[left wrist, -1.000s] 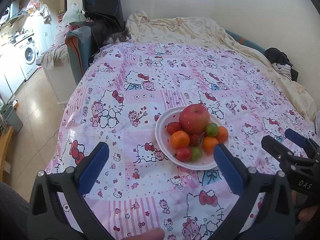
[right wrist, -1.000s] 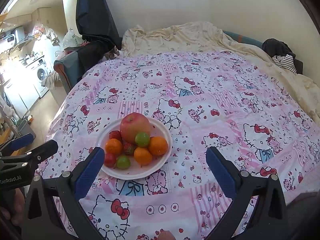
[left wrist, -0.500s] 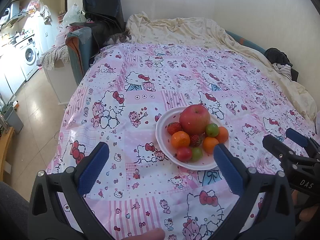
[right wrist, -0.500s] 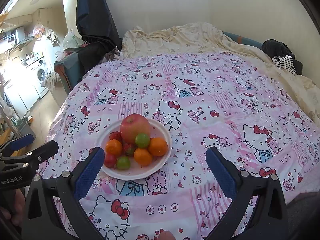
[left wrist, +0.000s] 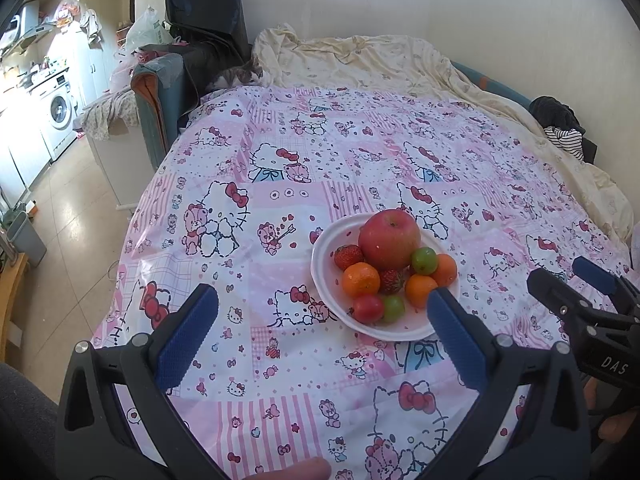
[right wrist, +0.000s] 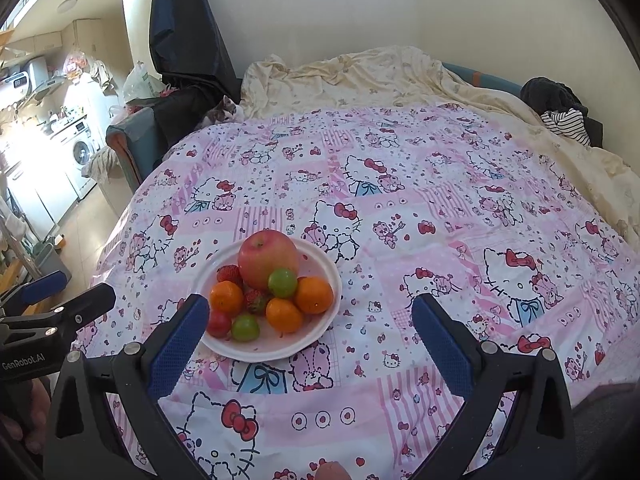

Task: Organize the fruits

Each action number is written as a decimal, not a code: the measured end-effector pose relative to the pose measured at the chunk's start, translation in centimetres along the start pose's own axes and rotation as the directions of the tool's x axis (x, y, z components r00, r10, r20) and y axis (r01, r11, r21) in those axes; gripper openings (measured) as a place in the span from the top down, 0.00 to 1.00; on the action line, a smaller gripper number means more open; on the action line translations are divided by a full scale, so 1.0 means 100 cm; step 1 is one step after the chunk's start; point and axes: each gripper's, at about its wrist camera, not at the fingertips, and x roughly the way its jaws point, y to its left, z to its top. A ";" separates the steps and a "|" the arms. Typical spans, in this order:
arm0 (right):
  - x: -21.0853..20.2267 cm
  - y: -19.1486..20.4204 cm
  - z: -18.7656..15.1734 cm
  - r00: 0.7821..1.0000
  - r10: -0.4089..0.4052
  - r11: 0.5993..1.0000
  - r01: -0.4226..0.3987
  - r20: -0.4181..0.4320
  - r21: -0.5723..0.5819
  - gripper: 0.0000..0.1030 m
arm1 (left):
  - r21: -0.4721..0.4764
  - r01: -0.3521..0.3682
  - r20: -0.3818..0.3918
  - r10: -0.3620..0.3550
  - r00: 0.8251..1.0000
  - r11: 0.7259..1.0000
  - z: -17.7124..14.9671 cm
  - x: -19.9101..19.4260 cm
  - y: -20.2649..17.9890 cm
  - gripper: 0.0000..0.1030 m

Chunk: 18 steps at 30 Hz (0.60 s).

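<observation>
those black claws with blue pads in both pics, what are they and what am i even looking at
They are hand-held grippers, one in each of a person's hands, each carrying a fisheye camera that looks out along its two fingers. One picture comes from the left gripper, the other from the right gripper. Each also catches the other tool at its edge.

Both grippers are open and hold nothing.

They hover over a bed with a pink cartoon-cat quilt. On it sits a white plate of fruit: a big red apple, three oranges, strawberries, two small green fruits and a small red one, partly behind a pad in the right view.

The task is to organize the fruit; nothing has been picked up yet.
</observation>
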 end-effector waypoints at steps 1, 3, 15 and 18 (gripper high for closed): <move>0.000 0.000 0.000 1.000 0.001 1.000 -0.001 0.000 0.001 0.00 | 0.000 -0.001 0.001 0.001 1.000 1.000 0.000 0.000 0.000 0.00; 0.001 -0.001 0.000 1.000 0.001 1.000 -0.001 -0.001 0.001 0.00 | 0.000 -0.001 -0.001 0.001 1.000 1.000 0.000 0.000 0.000 0.00; 0.002 -0.001 -0.002 1.000 0.001 1.000 -0.001 -0.008 -0.002 0.00 | 0.000 -0.004 0.000 0.004 1.000 1.000 0.000 0.000 0.000 0.00; 0.003 -0.002 -0.004 1.000 0.002 1.000 -0.002 -0.010 -0.006 0.00 | 0.000 -0.003 -0.001 0.003 1.000 1.000 0.000 0.000 0.000 0.00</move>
